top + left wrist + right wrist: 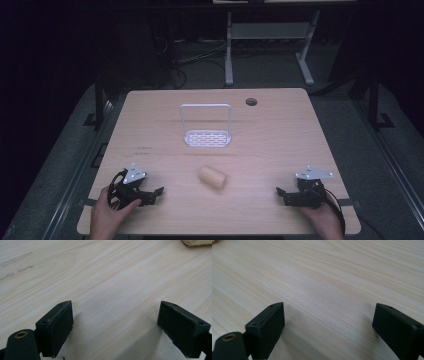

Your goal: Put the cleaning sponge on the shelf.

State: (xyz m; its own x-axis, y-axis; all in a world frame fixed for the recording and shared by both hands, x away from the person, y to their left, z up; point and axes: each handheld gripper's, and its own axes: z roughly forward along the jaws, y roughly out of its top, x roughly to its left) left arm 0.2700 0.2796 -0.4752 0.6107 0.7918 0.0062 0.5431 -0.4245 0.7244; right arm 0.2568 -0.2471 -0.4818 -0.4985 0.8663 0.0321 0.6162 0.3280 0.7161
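A pale tan bread roll point(213, 177) lies on its side near the middle front of the wooden table point(280, 145); its edge shows at the top right of the left gripper view point(197, 242). Behind it stands a white perforated rack with a tall wire handle point(207, 132). My left gripper point(156, 194) rests at the front left, held by a hand, jaws wide apart over bare wood point(115, 325). At the front right, my right gripper point(280, 194) is also open, nothing between its jaws point(328, 327). Both point inward toward the roll.
A round cable hole point(251, 102) sits near the table's far right edge. Faint marks point(145, 148) show on the left of the tabletop. Beyond the table are a white desk frame point(229, 50) and cables on a dark floor.
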